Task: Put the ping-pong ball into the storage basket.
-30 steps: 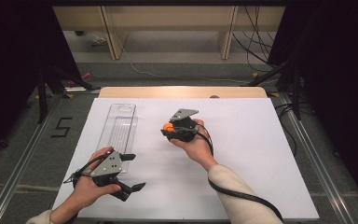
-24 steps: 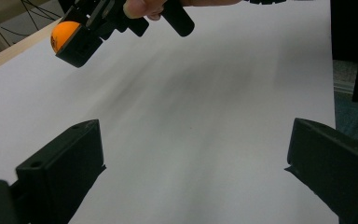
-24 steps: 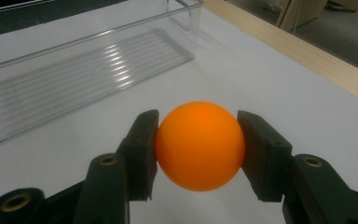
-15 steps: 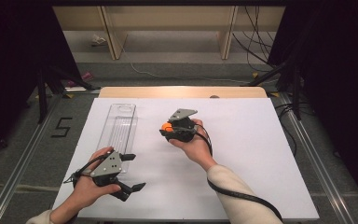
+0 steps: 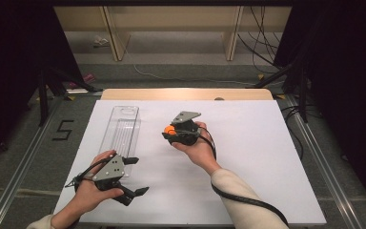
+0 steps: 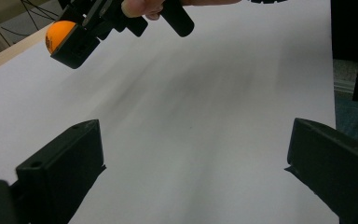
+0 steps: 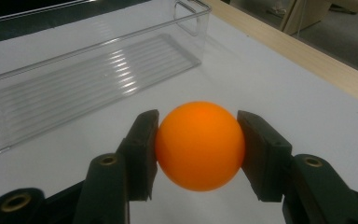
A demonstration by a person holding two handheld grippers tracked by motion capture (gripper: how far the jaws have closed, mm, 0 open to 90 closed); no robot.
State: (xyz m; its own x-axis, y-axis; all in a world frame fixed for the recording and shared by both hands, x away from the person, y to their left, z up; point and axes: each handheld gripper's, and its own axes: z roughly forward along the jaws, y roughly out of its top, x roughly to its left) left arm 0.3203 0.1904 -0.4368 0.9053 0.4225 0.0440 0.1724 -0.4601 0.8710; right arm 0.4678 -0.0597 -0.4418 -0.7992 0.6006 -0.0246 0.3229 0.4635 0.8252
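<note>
Clamping an orange ball, the right hand-held gripper hangs beside the clear tray; left hand-held gripper gapes.

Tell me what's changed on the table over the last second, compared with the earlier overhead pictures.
Nothing has visibly changed. The right gripper is still shut on the orange ball, held above the white table beside the clear plastic tray. The left gripper stays open near the table's front edge, with nothing between its jaws. The tray sits where it was, with nothing in it.
</note>
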